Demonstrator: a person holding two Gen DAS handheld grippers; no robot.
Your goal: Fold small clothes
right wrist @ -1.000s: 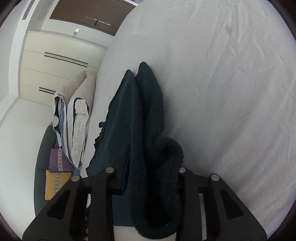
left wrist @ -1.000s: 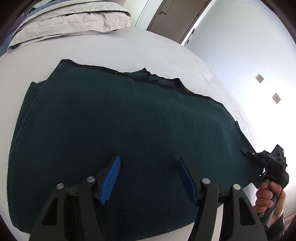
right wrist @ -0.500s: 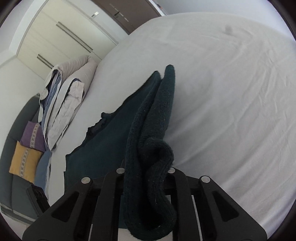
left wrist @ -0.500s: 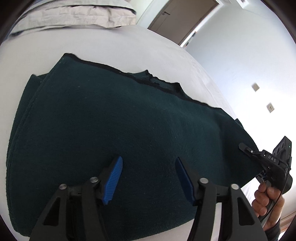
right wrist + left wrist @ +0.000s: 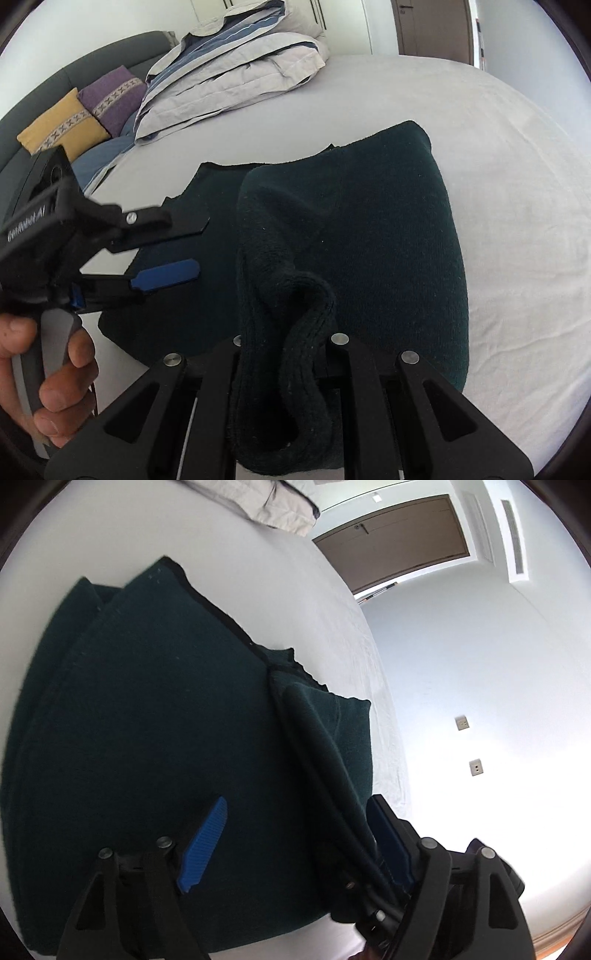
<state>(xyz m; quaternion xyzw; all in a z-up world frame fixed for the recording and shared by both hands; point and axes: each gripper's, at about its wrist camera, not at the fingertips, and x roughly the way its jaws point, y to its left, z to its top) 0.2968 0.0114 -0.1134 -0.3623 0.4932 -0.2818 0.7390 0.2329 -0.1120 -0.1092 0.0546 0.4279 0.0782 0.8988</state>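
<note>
I have the dark green sweater point(image 5: 388, 229) spread on the white bed sheet point(image 5: 517, 184), filling the middle of both wrist views. My right gripper point(image 5: 284, 354) is clamped tight on a bunched, ribbed fold of the sweater, which hangs in a thick roll between its black fingers at six o'clock in the right wrist view. The lifted flap runs from there up toward one o'clock, draped over the rest of the garment.

My left gripper point(image 5: 173, 251) shows at nine o'clock in that same view, a hand point(image 5: 44, 376) wrapped around its grey handle. Its jaws are opening; the blue pads point(image 5: 166, 275) stand apart over the sweater's near edge, and they press on nothing. White lettering on its black body reads roughly "GenRobot.AI", partly blurred.

In the left wrist view the left gripper point(image 5: 295, 842) sits at six o'clock, one blue pad at seven, the other at five, with the raised fold passing between them.

Folded bedding point(image 5: 236, 70) lies at eleven o'clock in the right wrist view, with a purple cushion point(image 5: 110, 96) and a yellow cushion point(image 5: 59, 125) at ten. A brown door point(image 5: 391, 550) is at one o'clock in the left wrist view.
</note>
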